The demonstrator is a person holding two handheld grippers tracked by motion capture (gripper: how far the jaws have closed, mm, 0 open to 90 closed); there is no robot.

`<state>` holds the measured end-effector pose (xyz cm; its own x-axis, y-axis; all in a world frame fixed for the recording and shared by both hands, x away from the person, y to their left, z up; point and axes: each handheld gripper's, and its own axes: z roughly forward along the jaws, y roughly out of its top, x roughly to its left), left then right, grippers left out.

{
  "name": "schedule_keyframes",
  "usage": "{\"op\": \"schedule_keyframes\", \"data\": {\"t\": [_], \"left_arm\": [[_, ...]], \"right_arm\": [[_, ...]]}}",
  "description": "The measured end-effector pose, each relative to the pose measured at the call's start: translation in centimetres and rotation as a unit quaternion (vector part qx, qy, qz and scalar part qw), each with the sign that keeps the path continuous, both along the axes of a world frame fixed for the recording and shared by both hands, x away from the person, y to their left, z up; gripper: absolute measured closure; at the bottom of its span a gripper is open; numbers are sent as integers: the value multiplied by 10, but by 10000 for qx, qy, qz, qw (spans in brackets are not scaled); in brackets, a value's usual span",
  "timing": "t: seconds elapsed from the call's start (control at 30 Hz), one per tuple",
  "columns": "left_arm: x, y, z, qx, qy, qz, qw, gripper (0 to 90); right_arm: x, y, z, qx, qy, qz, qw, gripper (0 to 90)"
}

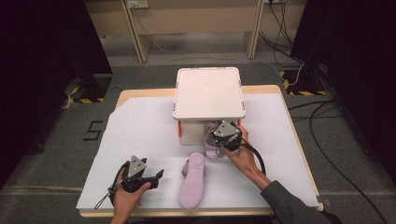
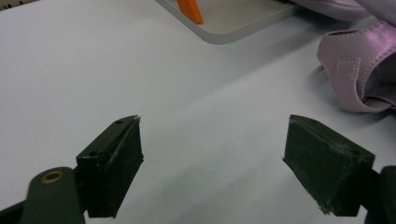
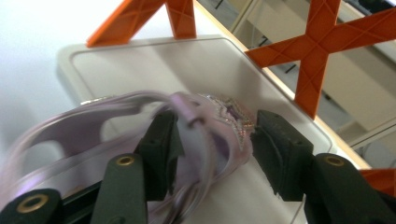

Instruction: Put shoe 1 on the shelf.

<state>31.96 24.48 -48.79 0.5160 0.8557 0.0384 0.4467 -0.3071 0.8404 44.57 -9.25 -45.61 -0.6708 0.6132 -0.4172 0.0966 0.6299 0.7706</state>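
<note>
A lilac sandal lies sole-up on the white table cover, just in front of a white two-level rack with orange legs. Its strap lies to the right of my left gripper. That gripper rests low on the table left of the sandal, open and holding nothing. A second lilac sandal with a glittery front hangs at the rack's lower tray. My right gripper is shut on its straps.
Orange cross braces rise at the sides of the lower tray. The white cover lies bare to the left of the rack. Cables trail on the floor to the right of the table, and dark stands flank both sides.
</note>
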Motion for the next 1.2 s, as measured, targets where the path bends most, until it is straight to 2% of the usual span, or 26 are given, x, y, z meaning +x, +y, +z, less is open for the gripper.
{"op": "schedule_keyframes", "data": {"t": [0.07, 0.1, 0.13, 0.2, 0.33, 0.37, 0.4, 0.43, 0.5, 0.6, 0.7, 0.77, 0.9, 1.07, 1.2], "left_arm": [[0, 0, 0, 16, 2, -15, 10000, 186], [0, 0, 0, 7, 10, -10, 10000, 186], [0, 0, 0, 7, 10, -10, 10000, 186], [0, 0, 0, 26, 2, -19, 10000, 185], [0, 0, 0, 2, -8, -9, 10000, 185], [0, 1, 0, 10, 3, -8, 10000, 185], [0, 0, 1, 12, 4, -9, 10000, 185], [-1, 0, 1, 19, -2, -18, 10000, 186], [-1, 0, 1, 19, -5, -20, 10000, 185], [-1, 0, 1, 22, -3, -22, 10000, 186], [0, 0, 1, 30, -4, -25, 10000, 185], [0, 0, 1, 30, 0, -26, 10000, 185], [0, 0, 1, 36, 5, -41, 10000, 186], [0, 0, 0, 37, 13, -45, 10000, 186], [0, 0, 0, 43, 25, -54, 10000, 185]], "right_arm": [[-3, -3, 3, 79, 34, -6, 10000, 466], [-7, -6, 7, 227, 183, 5, 9996, 444], [-7, -6, 7, 227, 183, 5, 9996, 444], [-14, -11, 11, 440, 326, 31, 9985, 420], [-27, -16, 14, 662, 478, -6, 9967, 348], [-36, -19, 12, 864, 636, -57, 9942, 328], [-36, -19, 12, 864, 636, -57, 9942, 328], [-43, -21, 10, 978, 788, -112, 9920, 294], [-46, -23, 9, 1036, 830, -113, 9911, 289], [-50, -24, 7, 1039, 923, -165, 9902, 270], [-51, -24, 2, 1152, 1096, -108, 9872, 269], [-50, -23, 0, 1131, 1109, -110, 9873, 269], [-47, -20, -5, 903, 998, -278, 9905, 259], [-44, -28, -3, 924, 1013, -405, 9897, 262], [-41, -35, -3, 880, 1131, -454, 9886, 262]]}}
